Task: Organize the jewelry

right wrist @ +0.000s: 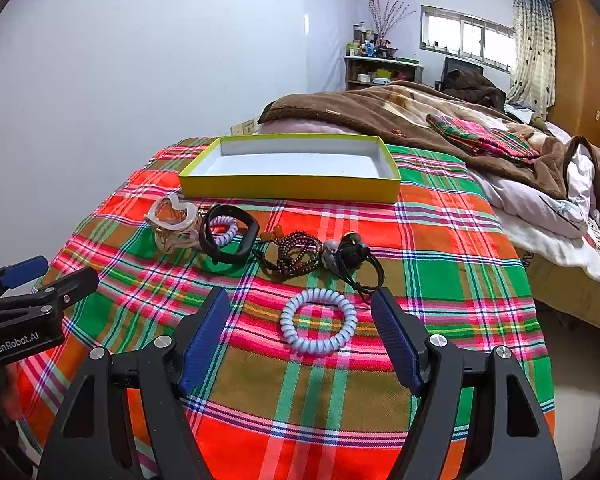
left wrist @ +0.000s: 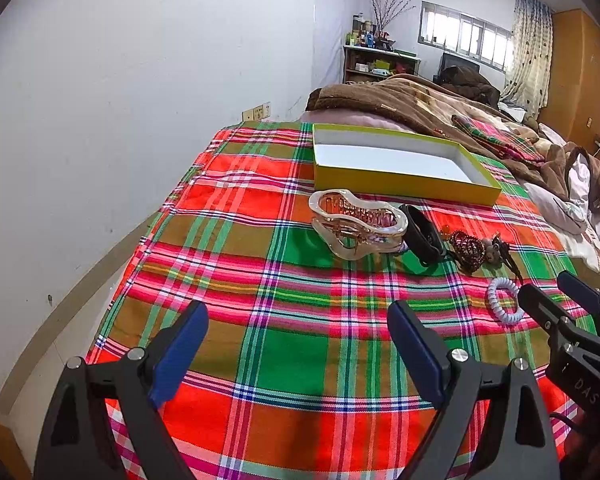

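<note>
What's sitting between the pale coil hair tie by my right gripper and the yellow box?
In the right wrist view, the dark bead bracelet lies between the coil hair tie and the yellow box; plaid cloth fills the rest.

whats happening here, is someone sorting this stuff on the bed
A person holds a two-finger gripper in each hand over a plaid cloth. Both are open and hold nothing. The right gripper frames a pale blue spiral hair tie lying on the cloth. The left gripper hovers over bare cloth. The yellow shallow box is empty; a clear hair claw, black band and dark bead string lie in front of it.
</note>
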Motion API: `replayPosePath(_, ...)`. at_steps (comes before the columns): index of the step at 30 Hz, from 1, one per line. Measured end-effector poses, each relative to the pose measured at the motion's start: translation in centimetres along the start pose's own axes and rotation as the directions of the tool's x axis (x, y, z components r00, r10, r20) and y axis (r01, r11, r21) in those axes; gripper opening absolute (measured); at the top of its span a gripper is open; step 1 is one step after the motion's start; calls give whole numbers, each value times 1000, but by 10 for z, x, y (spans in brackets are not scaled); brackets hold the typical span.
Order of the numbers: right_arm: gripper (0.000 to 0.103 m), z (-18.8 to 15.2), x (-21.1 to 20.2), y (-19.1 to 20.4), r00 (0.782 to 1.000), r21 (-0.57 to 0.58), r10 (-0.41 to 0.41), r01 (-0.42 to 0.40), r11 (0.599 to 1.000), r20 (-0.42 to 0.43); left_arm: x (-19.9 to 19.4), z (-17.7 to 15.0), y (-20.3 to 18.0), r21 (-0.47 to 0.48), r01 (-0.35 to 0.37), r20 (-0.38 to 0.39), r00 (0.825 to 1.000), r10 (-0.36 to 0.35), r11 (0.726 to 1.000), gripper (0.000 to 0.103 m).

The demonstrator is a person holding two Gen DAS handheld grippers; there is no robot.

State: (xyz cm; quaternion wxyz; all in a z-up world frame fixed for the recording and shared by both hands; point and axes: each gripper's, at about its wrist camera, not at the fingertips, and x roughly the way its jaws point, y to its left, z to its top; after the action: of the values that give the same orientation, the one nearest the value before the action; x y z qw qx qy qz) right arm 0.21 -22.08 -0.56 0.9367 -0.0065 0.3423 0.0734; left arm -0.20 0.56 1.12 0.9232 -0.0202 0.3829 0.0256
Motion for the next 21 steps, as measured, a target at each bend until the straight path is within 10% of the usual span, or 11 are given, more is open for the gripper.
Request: replayPosePath(21,73,2,9,-22,985,-67,165,-167,984,-43,24,16,22,-13,162,-114,980,-163,987,92)
